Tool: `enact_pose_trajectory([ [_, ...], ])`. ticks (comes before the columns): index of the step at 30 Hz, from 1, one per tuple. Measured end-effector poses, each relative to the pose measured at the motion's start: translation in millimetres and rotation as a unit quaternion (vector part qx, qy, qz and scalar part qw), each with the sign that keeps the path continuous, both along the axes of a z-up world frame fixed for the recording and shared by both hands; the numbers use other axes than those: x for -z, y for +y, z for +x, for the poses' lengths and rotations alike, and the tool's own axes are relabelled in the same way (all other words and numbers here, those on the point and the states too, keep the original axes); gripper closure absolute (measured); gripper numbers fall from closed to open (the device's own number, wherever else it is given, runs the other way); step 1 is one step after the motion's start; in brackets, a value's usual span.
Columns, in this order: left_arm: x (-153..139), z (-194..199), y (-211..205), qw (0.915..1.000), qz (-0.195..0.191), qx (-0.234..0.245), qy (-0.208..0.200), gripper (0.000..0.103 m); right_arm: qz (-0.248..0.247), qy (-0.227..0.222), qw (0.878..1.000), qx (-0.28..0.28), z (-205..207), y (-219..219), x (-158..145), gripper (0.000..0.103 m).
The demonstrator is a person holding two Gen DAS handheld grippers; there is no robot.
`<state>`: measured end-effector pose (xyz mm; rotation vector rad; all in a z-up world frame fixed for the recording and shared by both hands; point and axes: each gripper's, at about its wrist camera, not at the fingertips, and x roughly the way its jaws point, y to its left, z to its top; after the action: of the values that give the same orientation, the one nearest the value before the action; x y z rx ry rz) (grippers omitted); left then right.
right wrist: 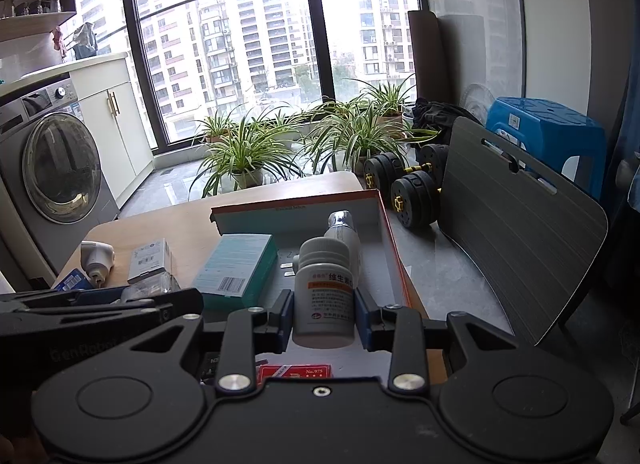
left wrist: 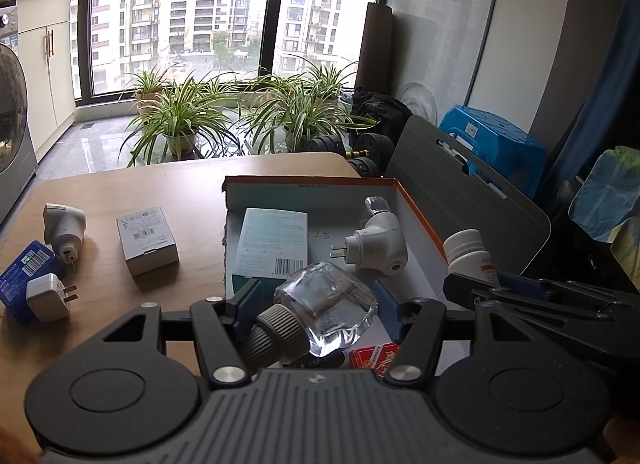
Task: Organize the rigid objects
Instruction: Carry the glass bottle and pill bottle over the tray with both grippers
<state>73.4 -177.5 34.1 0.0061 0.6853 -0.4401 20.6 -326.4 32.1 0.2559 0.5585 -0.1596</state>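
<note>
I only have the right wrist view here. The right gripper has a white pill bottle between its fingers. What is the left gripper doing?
Observer: The left gripper is shut on a clear glass bottle with a ribbed grey cap, held tilted over the box.
Operator: Is anything left outside the box on the table?
Observer: Yes. A small white charger rests on a blue box at the left edge of the table.
Operator: Is the red packet in the box?
Observer: The red packet sits below the left gripper; whether it is inside, I cannot tell.
</note>
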Motion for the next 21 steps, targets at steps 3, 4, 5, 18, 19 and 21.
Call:
enact_pose_trajectory([
  [3, 1.1, 0.1, -0.9, 1.0, 0.001, 0.0, 0.001, 0.041, 0.0, 0.0, 1.0, 0.0, -0.5, -0.6, 1.0, 0.063],
  [4, 0.9, 0.2, -0.8, 1.0, 0.001, 0.0, 0.002, 0.041, 0.0, 0.001, 1.0, 0.0, 1.0, -0.3, 3.0, 0.063],
  [5, 1.2, 0.4, -0.8, 1.0, 0.0, 0.001, 0.003, 0.041, 0.0, 0.001, 1.0, 0.0, 1.2, -1.1, 3.9, 0.063],
  [18, 6.5, 3.3, -2.3, 1.0, 0.004, 0.001, 0.008, 0.041, 0.001, 0.008, 1.0, 0.002, 6.9, -8.0, 21.4, 0.063],
  [19, 6.4, 3.6, -2.7, 1.0, 0.004, 0.0, 0.009, 0.041, 0.001, 0.009, 1.0, 0.002, 8.1, -8.0, 22.2, 0.063],
  [21, 6.9, 4.6, -3.7, 0.9999, 0.004, 0.0, 0.01, 0.041, 0.002, 0.011, 1.0, 0.002, 6.8, -10.3, 25.8, 0.063],
])
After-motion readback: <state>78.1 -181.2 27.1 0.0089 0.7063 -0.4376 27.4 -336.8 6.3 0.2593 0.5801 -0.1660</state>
